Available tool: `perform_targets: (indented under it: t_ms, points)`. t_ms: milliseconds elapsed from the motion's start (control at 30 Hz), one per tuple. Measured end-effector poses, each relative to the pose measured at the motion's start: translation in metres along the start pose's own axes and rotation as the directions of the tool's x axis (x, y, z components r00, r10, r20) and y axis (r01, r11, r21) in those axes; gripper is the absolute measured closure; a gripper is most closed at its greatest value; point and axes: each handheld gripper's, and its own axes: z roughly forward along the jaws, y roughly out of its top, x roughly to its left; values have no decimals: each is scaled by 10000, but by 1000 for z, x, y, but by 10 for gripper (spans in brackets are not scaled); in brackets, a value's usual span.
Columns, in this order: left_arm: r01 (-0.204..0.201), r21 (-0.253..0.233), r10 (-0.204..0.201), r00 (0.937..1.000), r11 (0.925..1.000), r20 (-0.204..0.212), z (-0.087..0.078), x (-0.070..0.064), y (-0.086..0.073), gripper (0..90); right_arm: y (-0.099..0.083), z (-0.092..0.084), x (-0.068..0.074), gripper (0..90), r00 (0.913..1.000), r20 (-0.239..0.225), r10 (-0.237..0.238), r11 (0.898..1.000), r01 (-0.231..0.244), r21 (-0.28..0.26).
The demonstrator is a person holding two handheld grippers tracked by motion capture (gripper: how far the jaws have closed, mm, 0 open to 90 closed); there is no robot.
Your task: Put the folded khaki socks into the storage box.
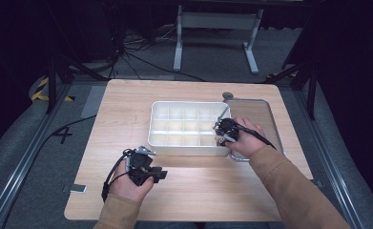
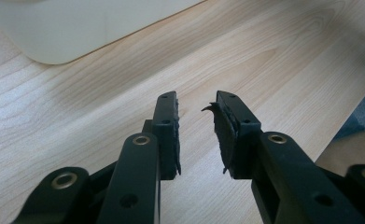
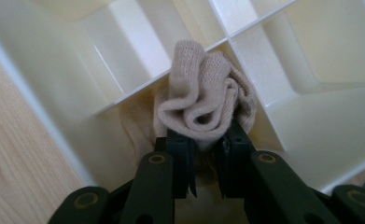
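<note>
Two tongs work over the tabletop (image 1: 127, 95): a metal tray (image 1: 265, 114) lies just beside the white divided box (image 1: 184, 143). Right tongs (image 3: 207, 144) clench a rolled beige sock (image 3: 203, 93) above a near-corner compartment; left tongs (image 2: 196, 135) hang parted, holding nothing.

overhead view; two close finger-mounted views

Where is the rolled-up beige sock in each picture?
High view: the sock peeks out under the right hand-held gripper, at the white divided box's near right corner.
Left gripper view: not in it.
Right gripper view: centre, pinched between the jaws.
Shared landmark: the white divided box.
</note>
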Motion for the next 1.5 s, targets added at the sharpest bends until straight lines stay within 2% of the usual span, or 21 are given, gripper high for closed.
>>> perform_targets:
  t_ms: [300,500,567,667,767,900,967,1000,1100,1133,1167,1300,1500]
  points:
    - [-34,35,34,10000,10000,23,1,-1,0,704,2,5,-3,775,9989,-162,437,9990,-435,120]
    - [-45,30,45,10000,10000,22,0,0,1,699,2,4,-2,767,9987,-134,489,9988,-488,80]
    - [-42,1,42,10000,10000,37,-1,0,1,698,2,3,-2,757,9992,-96,377,9993,-377,55]
    - [-42,-45,42,10000,10000,32,-2,0,1,696,2,-2,0,717,9997,-1,241,9997,-241,26]
    - [-64,-76,64,10000,10000,16,-2,0,1,694,1,-9,2,675,9993,206,304,9995,-304,-2]
    - [-102,-11,102,9999,9999,71,-1,0,2,694,0,-18,2,637,9991,18,417,9990,-417,-151]
    - [-105,-30,106,9999,9999,48,0,-1,2,694,0,-31,2,635,9992,95,400,9979,-394,-518]
    - [-87,3,87,9999,10000,53,1,-1,2,694,1,-34,2,639,9992,61,405,9961,-399,-781]
    - [-109,63,108,9999,9999,84,2,-2,3,693,4,-36,3,695,9984,211,533,9935,-509,-1022]
    - [-109,63,108,9999,9999,84,2,-2,3,693,4,-36,3,695,9984,211,533,9935,-509,-1022]
    - [-131,76,131,9999,9999,75,2,-2,3,693,6,-32,4,747,9977,474,477,9942,-428,-988]
    - [-105,42,104,9999,9999,75,1,-1,2,693,8,-22,5,809,9974,495,520,9951,-476,-871]
    - [-163,76,162,9998,9998,93,2,-1,2,693,7,-11,0,829,9950,443,892,9944,-865,-601]
